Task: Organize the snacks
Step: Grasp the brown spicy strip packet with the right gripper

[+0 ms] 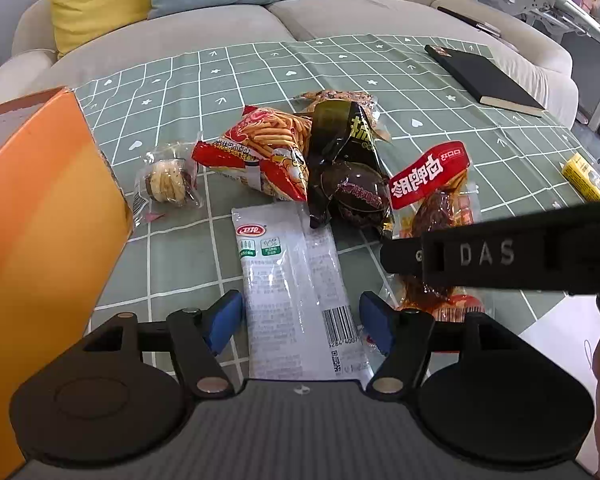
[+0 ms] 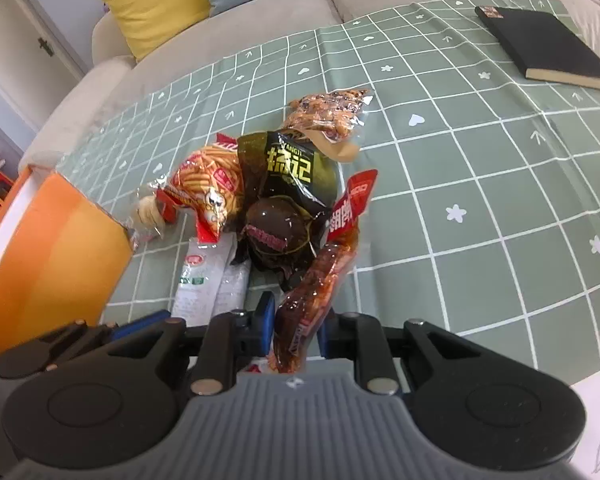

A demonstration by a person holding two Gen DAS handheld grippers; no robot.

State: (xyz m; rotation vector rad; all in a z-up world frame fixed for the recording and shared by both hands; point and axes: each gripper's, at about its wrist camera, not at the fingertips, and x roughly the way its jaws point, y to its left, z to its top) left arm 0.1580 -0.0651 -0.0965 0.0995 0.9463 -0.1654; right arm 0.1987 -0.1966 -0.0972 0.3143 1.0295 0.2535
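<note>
A pile of snacks lies on the green checked tablecloth (image 1: 420, 80). My left gripper (image 1: 302, 320) is open, its blue pads on either side of a white flat packet (image 1: 292, 276) that lies on the cloth. My right gripper (image 2: 294, 326) is shut on a red meat-stick packet (image 2: 312, 284), also in the left wrist view (image 1: 432, 184). Behind lie a red-orange stick-snack bag (image 1: 260, 152), a black packet (image 1: 344, 148) and a clear cookie packet (image 1: 168, 180). An orange box (image 1: 40, 208) stands at the left.
A black notebook (image 1: 484, 76) lies at the far right of the table. A yellow packet (image 1: 584, 176) is at the right edge. A beige sofa (image 1: 200, 28) with yellow and blue cushions stands behind the table.
</note>
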